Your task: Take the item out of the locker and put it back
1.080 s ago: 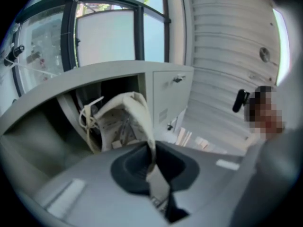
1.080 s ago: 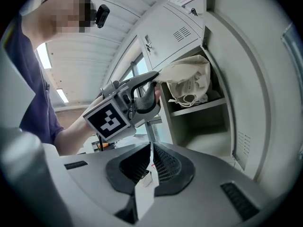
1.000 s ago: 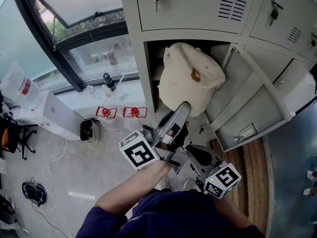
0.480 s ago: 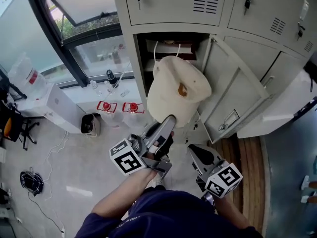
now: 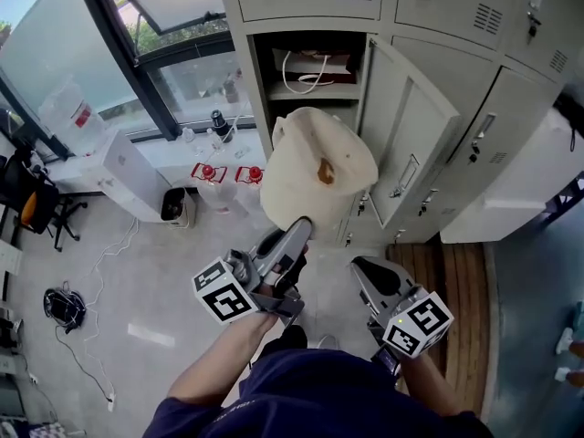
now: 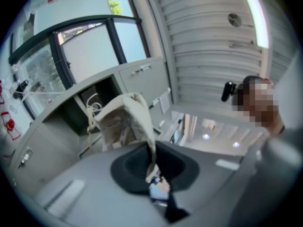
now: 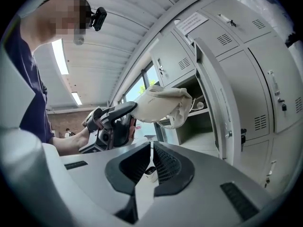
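The left gripper (image 5: 301,228) is clamped tight on the cream canvas bag (image 5: 315,167). In the left gripper view a strip of the cloth runs straight down into the pinch of the closed jaws. The bulk of the bag billows just beyond the jaw tips, rounded and crumpled, with a small brown mark showing on its face in the head view.

The bag is out in the open air. It hangs in front of the open compartment of the pale grey metal locker (image 5: 260,80), outside its frame and touching nothing but the gripper. Behind it, on the compartment's shelf, sits a brown paper bag with white rope handles (image 5: 306,62). The grey locker door (image 5: 406,135) stands swung wide to the right of the bag.

Over to the right gripper (image 5: 367,270): its jaws are drawn together with nothing between them, only floor showing through the sliver of a gap. It sits low and to the right of the left gripper, well apart from the bag. From the right gripper view the bag sits up and ahead, perched on the tip of the left gripper between this gripper and the open compartment.
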